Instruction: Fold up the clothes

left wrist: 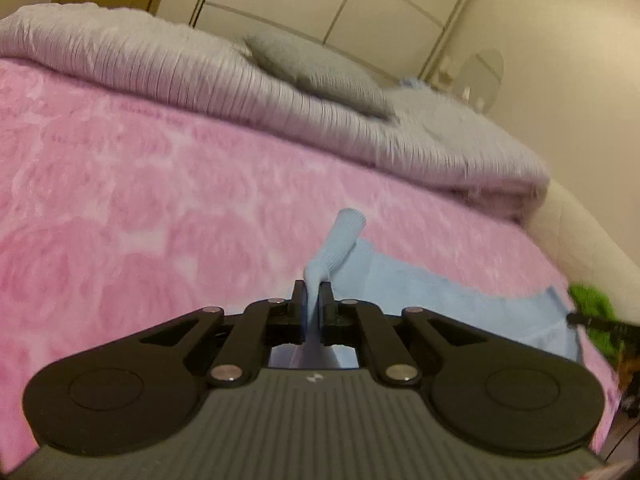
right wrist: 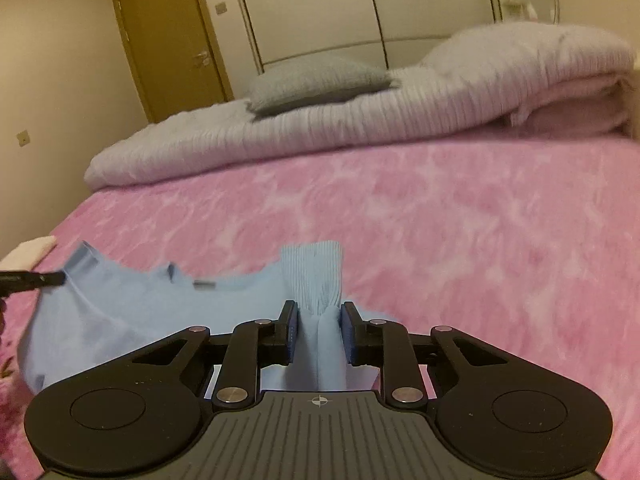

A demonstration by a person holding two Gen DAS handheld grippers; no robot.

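Observation:
A light blue sweater (left wrist: pixel 432 292) lies on the pink bedspread (left wrist: pixel 160 200). My left gripper (left wrist: pixel 313 290) is shut on one sleeve near its ribbed cuff (left wrist: pixel 344 236), which sticks up past the fingertips. In the right wrist view the sweater's body (right wrist: pixel 132 312) spreads to the left. My right gripper (right wrist: pixel 319 308) is shut on the other sleeve, its ribbed cuff (right wrist: pixel 314 272) bunched between the blue pads. The tip of the left gripper (right wrist: pixel 36 279) shows at the left edge, at the sweater's edge.
A folded lilac ribbed duvet (left wrist: pixel 240 92) and a grey pillow (left wrist: pixel 320 68) lie at the far side of the bed. A wardrobe (right wrist: pixel 360 8) and a brown door (right wrist: pixel 172 40) stand behind. Something green (left wrist: pixel 592 312) lies at the bed's right edge.

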